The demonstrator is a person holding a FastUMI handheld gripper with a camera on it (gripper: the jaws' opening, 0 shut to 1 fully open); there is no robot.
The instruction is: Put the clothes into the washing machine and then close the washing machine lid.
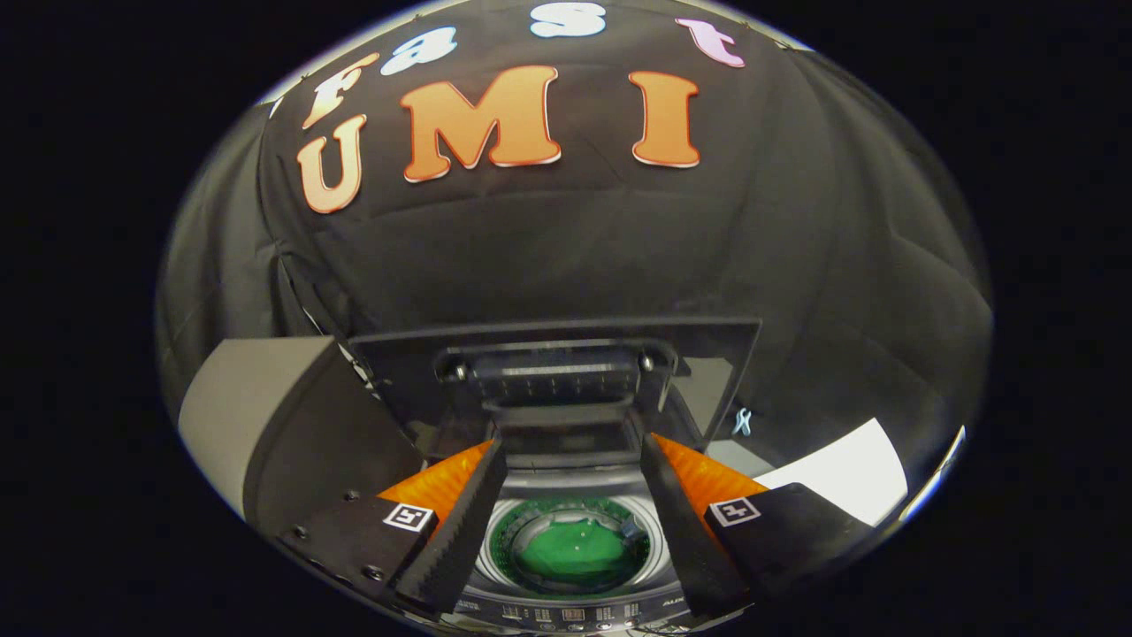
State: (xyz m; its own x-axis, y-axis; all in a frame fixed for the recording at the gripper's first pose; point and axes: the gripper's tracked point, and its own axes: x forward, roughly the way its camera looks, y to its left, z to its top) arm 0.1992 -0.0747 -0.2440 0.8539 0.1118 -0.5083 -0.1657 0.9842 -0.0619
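Now, claw [566, 495]: spread, empty, above the drum.
Clothes [570, 553]: green, soft, already inside.
Lid [566, 372]: upright, stiff; push its top edge.

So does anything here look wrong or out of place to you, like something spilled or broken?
Nothing stands out. The washing machine has its lid standing upright and open, with something green lying in the drum, presumably the clothes. The gripper is open with nothing between its fingers, just above the drum opening. No spill or damage shows.
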